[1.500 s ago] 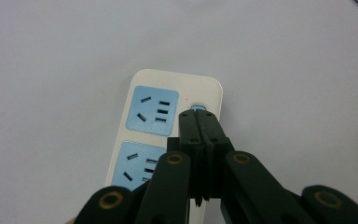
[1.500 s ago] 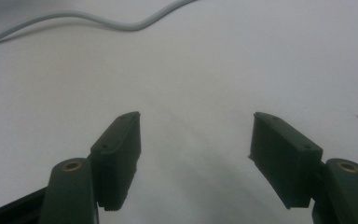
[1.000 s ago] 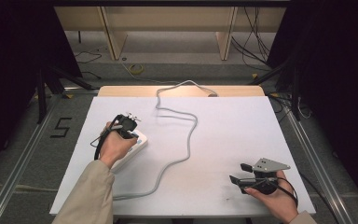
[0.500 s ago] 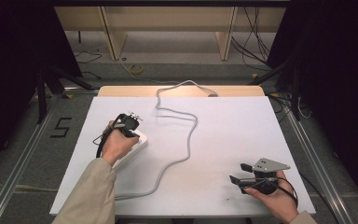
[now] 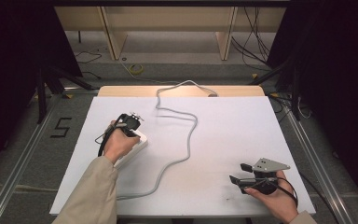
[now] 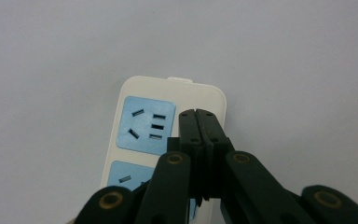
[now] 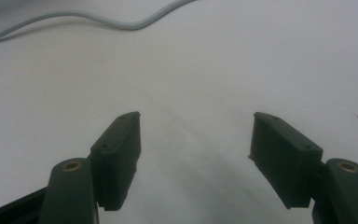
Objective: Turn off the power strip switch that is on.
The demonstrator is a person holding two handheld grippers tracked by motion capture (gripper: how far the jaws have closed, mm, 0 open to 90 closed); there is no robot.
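The left gripper [image 6: 199,114] points down with its jaws pressed together, empty, tips over the power strip [image 6: 168,140] beside a blue socket [image 6: 145,125]. The strip lies at the left of the white table [image 5: 242,126], its grey cable [image 5: 186,140] snaking toward the far edge. The right gripper [image 7: 196,140] rests near the front right corner, jaws apart around nothing.

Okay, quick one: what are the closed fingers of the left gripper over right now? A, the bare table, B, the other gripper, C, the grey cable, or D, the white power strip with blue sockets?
D: in the left gripper view the left gripper, its fingers pressed together, sits over the white power strip beside a blue socket.
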